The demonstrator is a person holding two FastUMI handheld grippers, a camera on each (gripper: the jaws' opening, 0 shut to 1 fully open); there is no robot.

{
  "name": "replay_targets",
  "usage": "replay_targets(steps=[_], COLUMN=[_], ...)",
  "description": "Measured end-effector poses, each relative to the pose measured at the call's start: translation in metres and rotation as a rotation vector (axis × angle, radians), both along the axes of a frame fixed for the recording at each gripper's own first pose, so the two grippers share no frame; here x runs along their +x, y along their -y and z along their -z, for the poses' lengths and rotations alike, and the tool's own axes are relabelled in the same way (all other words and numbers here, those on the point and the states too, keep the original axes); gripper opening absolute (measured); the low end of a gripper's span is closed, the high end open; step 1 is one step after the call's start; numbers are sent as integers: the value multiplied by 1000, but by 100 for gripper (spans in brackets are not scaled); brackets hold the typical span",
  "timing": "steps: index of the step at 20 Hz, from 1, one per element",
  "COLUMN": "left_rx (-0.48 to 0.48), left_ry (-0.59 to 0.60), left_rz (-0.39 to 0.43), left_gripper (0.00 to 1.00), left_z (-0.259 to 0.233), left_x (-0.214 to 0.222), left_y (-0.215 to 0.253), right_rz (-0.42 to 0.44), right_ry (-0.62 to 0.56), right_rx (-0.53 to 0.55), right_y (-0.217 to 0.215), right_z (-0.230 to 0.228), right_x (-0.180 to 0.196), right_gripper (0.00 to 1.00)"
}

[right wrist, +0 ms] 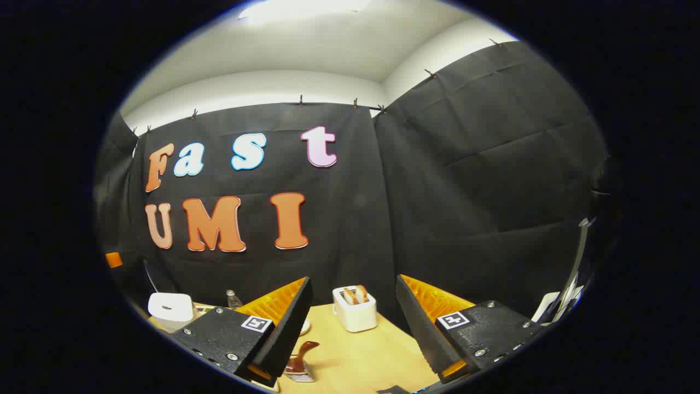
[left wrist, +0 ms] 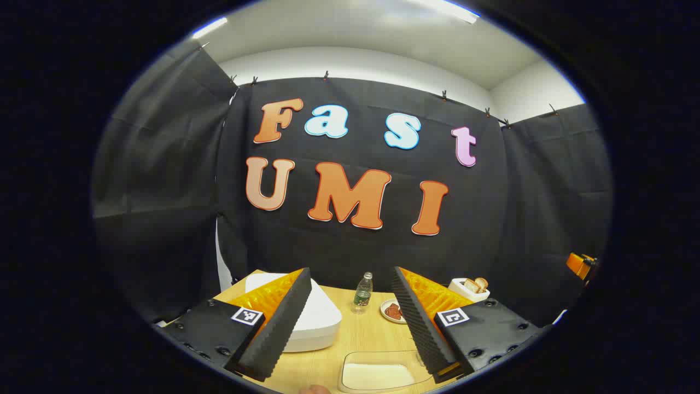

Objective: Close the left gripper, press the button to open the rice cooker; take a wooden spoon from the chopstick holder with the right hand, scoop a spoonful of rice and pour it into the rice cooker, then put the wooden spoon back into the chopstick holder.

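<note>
rice cooker (left wrist: 311, 317): white, lid shut, far-left on worktop | rice tray (left wrist: 377, 375): clear, holds white rice, near edge | wooden spoon (right wrist: 301, 355): dark brown, upright in chopstick holder (right wrist: 299, 375)

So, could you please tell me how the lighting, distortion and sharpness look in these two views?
Left gripper view: even overhead light, a bright ceiling strip glaring at the top, fisheye bending the table edges; the rice cooker and water bottle are fairly sharp. Right gripper view: similar ceiling glare, the toaster crisp, the wooden spoon casting a soft shadow.
</note>
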State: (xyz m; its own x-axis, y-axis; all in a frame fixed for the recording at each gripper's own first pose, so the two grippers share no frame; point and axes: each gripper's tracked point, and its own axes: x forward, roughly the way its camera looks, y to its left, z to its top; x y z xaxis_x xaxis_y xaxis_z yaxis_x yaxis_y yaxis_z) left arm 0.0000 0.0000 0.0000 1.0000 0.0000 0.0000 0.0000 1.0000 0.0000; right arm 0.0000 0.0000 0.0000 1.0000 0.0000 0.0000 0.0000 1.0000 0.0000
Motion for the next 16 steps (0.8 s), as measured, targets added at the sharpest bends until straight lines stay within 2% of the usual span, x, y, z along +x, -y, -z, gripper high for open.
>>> replay_targets(steps=[1,4,10,13,16], left_rx=[28,20,-6,34,61], left_ry=[-19,36,46,56,79], left_rz=[-9,-56,-103,-143,-150], left_gripper=[100,100,100,100,100], left_z=[2,-20,-22,-26,-32], left_x=[-1,-10,-28,-33,-39], left_y=[-12,-45,-77,-96,-97], right_rz=[-10,-57,-86,-110,-118], right_ry=[-8,-111,-97,-136,-129], right_rx=[7,29,-26,-7,-52], right_y=[-7,-33,-50,-59,-61], right_z=[4,26,6,8,3], right_x=[-1,-8,-6,-6,-3], right_gripper=[94,94,94,94,94])
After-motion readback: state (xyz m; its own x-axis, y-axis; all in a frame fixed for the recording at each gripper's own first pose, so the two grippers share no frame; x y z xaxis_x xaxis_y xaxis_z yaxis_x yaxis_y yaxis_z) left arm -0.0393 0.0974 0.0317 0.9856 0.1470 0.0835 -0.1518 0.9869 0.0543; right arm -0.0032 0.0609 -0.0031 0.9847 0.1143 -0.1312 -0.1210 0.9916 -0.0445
